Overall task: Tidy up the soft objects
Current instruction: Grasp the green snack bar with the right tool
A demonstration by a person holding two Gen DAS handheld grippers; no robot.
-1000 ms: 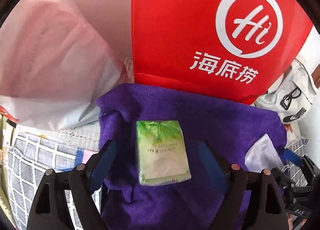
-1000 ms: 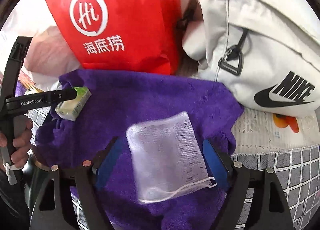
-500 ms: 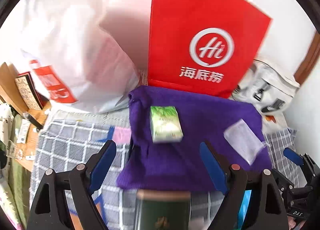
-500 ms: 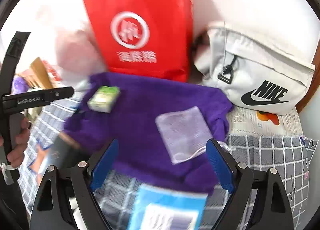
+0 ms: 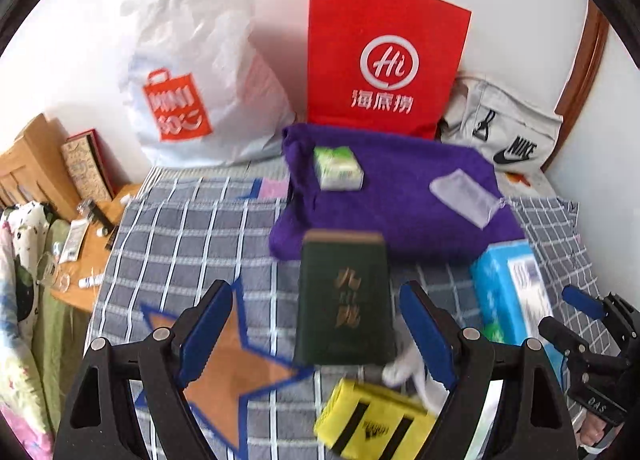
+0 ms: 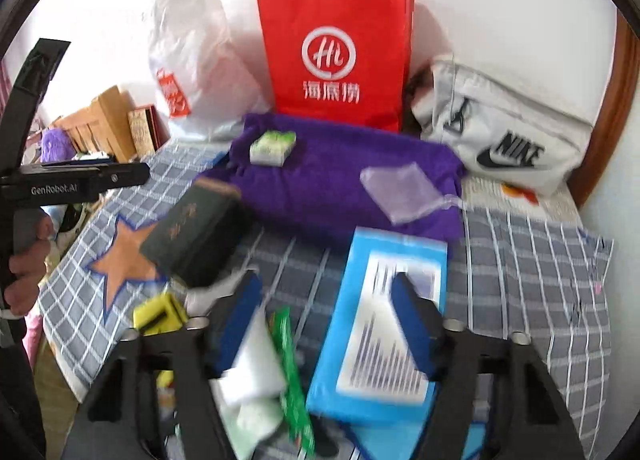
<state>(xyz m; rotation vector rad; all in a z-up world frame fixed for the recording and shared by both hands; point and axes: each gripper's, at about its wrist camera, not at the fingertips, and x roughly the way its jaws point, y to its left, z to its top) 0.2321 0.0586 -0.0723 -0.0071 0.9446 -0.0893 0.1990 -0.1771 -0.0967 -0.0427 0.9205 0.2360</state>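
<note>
A purple towel [image 5: 400,195] [image 6: 340,175] lies folded on the bed, with a green tissue pack [image 5: 338,167] [image 6: 273,147] and a clear mesh pouch [image 5: 464,195] [image 6: 400,187] on top. Nearer lie a dark green box [image 5: 344,300] [image 6: 192,227], a blue pack [image 5: 508,284] [image 6: 384,324] and a yellow pouch [image 5: 372,420] [image 6: 158,314]. My left gripper [image 5: 316,336] hovers open over the green box. My right gripper [image 6: 326,320] hangs over the blue pack and a white packet [image 6: 260,372]; its jaws are closing, with no pad pressing on anything.
A red paper bag [image 5: 384,59], a white plastic bag [image 5: 192,71] and a white Nike bag [image 6: 508,131] stand against the wall behind the towel. The checked bed cover [image 5: 180,227] bears an orange star. A cluttered wooden bedside table [image 5: 80,227] stands on the left.
Both grippers have pulled back and up from the purple towel, so the green box, blue pack and yellow pouch have come into view. The right jaws stand narrower than before.
</note>
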